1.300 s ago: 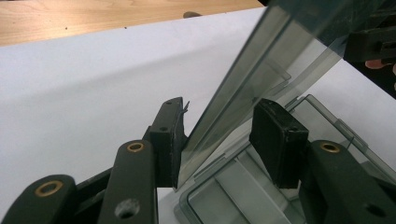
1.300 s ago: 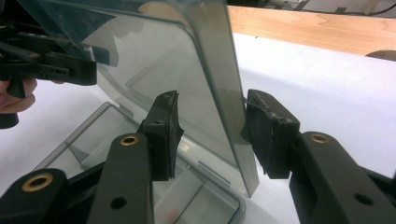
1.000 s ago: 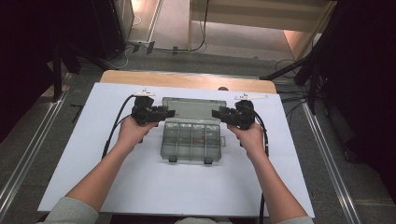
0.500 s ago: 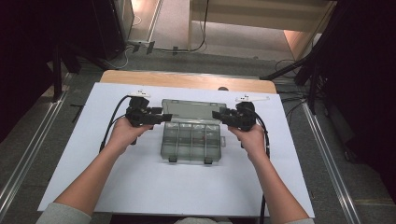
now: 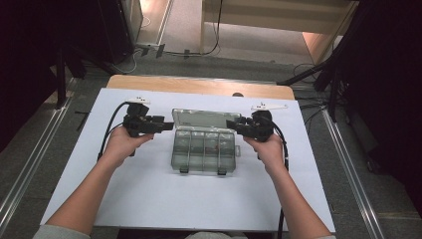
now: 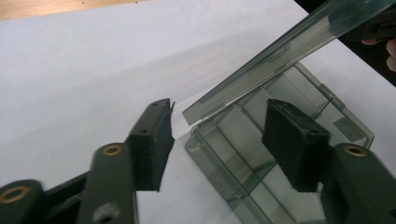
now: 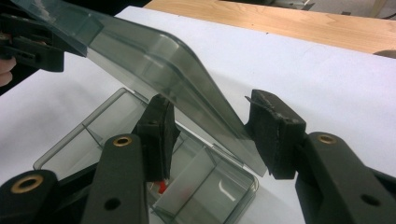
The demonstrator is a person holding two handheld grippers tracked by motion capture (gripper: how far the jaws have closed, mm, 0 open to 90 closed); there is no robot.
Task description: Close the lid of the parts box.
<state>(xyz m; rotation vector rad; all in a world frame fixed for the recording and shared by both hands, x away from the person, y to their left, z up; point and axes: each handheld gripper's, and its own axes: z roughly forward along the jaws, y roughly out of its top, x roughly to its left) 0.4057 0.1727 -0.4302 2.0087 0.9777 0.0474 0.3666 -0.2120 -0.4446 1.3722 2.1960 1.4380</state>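
Note:
A smoky clear compartment box (image 5: 204, 154) lies on the white table sheet with its lid (image 5: 206, 118) raised. In the left gripper view, the lid's corner (image 6: 280, 51) and the box's corner (image 6: 215, 149) lie between my left gripper's (image 6: 217, 135) jaws. Those jaws have just been closing, and neither pad touches the lid or the box. My left gripper (image 5: 169, 124) hangs just left of the lid. My right gripper (image 5: 231, 124) is at the lid's right end. There the tilted lid (image 7: 154, 60) runs slantwise between my right gripper's (image 7: 210, 135) pads and meets both. Something small and red (image 7: 161, 186) lies in a compartment.
The white sheet (image 5: 149, 199) covers the table, and a wooden strip (image 5: 199, 85) shows along its far edge. Black cables (image 5: 107, 137) trail from both grippers. Dark stands and floor rails flank the table.
My left gripper has drawn a little to the left, off the lid's left end. The lid, the box and the right gripper stay where they were.

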